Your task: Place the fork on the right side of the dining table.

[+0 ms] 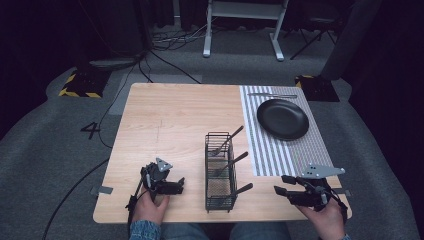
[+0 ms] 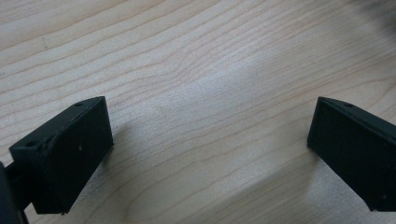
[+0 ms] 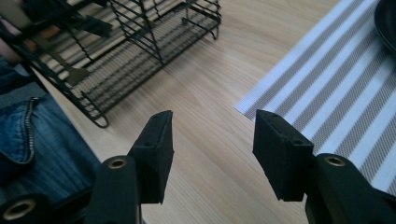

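On the wooden table (image 1: pixel 170 120) stands a black wire caddy (image 1: pixel 220 172) near the front middle. Three dark-handled utensils (image 1: pixel 235 133) lean out of it to the right. My left gripper (image 1: pixel 181 184) lies low on the table left of the caddy. It is open, and bare wood lies between its jaws (image 2: pixel 210 140). My right gripper (image 1: pixel 279 184) hovers at the front right corner, pointing left toward the caddy (image 3: pixel 140 51). It is open too, with nothing between its jaws (image 3: pixel 212 135).
A striped placemat (image 1: pixel 280 150) covers the right side and carries a black plate (image 1: pixel 283 118). Silver cutlery (image 1: pixel 272 95) lies beyond the plate. The table's front edge and the person's jeans (image 3: pixel 28 140) are close below the right gripper. Cables and white desk legs (image 1: pixel 206 30) stand on the floor behind.
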The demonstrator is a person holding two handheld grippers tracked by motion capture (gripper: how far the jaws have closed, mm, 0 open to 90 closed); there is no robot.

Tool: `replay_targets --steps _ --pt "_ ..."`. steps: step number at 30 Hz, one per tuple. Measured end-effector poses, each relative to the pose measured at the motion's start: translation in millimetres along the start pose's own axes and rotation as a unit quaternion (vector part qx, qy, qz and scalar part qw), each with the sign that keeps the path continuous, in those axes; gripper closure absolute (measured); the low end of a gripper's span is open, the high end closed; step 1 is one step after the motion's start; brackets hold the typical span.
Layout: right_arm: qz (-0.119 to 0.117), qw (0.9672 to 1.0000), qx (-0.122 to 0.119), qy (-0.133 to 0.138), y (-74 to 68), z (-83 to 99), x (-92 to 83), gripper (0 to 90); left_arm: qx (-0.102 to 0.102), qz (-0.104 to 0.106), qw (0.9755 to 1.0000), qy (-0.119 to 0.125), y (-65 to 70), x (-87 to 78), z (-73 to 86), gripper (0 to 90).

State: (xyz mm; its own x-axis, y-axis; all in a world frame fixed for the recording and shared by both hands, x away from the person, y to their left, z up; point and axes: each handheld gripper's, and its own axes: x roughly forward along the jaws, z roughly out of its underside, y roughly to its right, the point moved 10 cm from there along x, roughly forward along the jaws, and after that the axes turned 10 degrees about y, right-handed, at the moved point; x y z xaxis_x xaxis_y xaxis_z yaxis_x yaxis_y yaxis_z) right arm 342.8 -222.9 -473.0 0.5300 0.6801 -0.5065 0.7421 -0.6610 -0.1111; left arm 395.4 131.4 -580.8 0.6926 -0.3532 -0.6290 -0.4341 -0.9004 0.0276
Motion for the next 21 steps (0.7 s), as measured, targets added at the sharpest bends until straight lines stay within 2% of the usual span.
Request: replay_targets --steps 3,7,8,13,21 --pt "-0.008 1.0 -0.004 0.003 -7.5 -7.7 -1.5 47.6 0.0 0.0 1.0 0.0 0.1 0.1 0.0 0.2" --pt "-0.034 0.9993 -0.009 0.014 -27.2 -27.5 -5.6 47.7 0.0 0.0 1.0 0.0 0.1 0.0 0.0 0.2" --pt "-0.034 0.9993 -0.009 0.014 -27.2 -27.5 -5.6 47.7 0.0 0.0 1.0 0.0 0.0 0.0 0.0 0.2" --pt "-0.06 0.9978 -0.02 0.021 -45.4 -43.1 -7.0 47.9 0.0 0.0 1.0 0.0 0.1 0.1 0.0 0.2" --pt "-0.09 0.9956 -0.016 0.024 -60.7 -54.9 -5.1 48.5 -0.001 0.0 1.0 0.001 0.2 0.0 0.1 0.2"
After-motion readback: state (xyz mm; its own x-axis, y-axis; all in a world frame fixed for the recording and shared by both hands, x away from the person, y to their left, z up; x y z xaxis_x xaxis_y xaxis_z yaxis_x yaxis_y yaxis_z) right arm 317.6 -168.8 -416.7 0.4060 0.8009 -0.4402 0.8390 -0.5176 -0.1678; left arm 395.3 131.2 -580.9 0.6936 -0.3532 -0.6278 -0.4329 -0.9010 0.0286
